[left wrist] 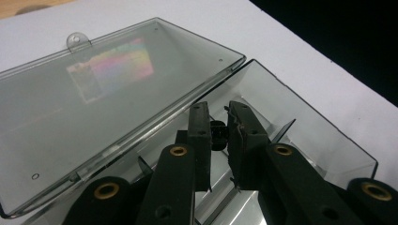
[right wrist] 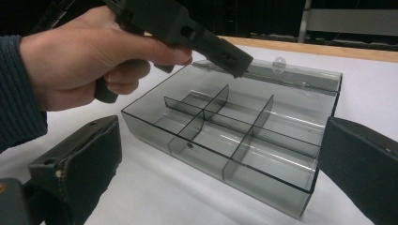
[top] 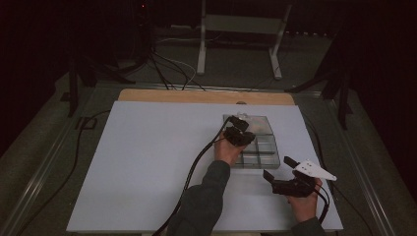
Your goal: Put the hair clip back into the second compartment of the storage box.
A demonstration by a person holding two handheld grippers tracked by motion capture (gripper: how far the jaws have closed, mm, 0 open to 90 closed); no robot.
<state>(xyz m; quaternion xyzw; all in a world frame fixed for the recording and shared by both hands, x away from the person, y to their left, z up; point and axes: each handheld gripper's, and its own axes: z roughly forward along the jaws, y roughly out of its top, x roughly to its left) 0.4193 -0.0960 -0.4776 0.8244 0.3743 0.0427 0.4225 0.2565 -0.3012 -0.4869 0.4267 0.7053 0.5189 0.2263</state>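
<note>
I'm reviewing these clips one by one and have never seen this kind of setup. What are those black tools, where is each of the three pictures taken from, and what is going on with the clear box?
There is no robot here: a person holds a two-jaw black hand tool in each hand. The high view looks down on the white table from above the person's side. The other two pictures come from cameras riding on the tools, looking along their jaws.

On the table lies a clear smoky plastic compartment box with its lid swung open and dividers inside; the compartments look empty.

The left gripper reaches into the box, its jaws closed on a small black part, too small to identify.

The right gripper waits nearer the person, beside the box, jaws wide apart and holding nothing.
</note>
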